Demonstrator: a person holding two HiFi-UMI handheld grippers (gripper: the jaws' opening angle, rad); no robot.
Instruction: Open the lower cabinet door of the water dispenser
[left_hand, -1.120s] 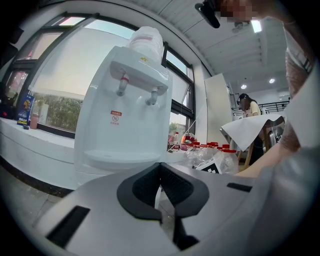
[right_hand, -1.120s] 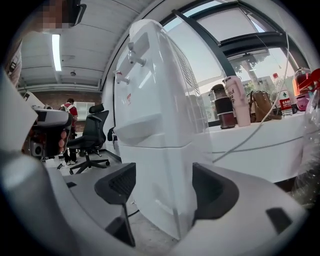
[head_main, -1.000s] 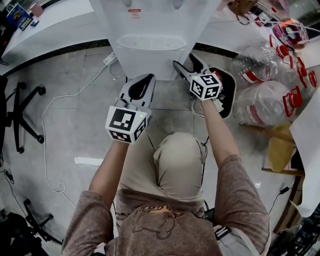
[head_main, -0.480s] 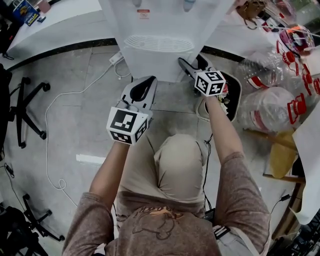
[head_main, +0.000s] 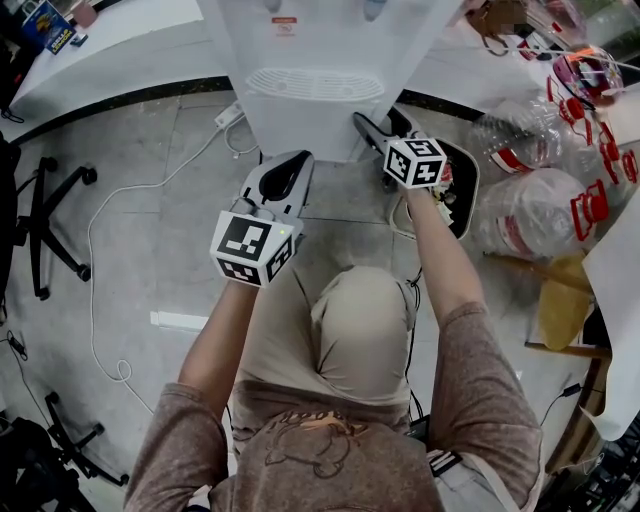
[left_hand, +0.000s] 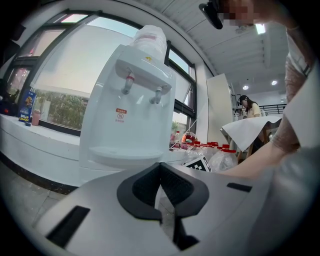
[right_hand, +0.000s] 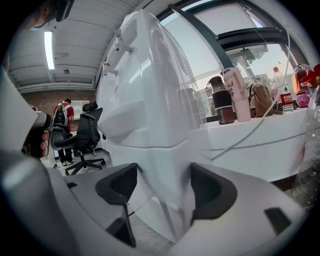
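White water dispenser (head_main: 318, 60), seemingly grey floor (head_main: 150, 230)

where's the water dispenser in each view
Head view: the water dispenser is at top centre, seen from above.
Left gripper view: the water dispenser is left of centre, front-on.
Right gripper view: the water dispenser fills the centre, seen corner-on.
Shared landmark: its drip tray.

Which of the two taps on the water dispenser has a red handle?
The left tap, seen facing the water dispenser: its handle is red, while the right tap looks blue.
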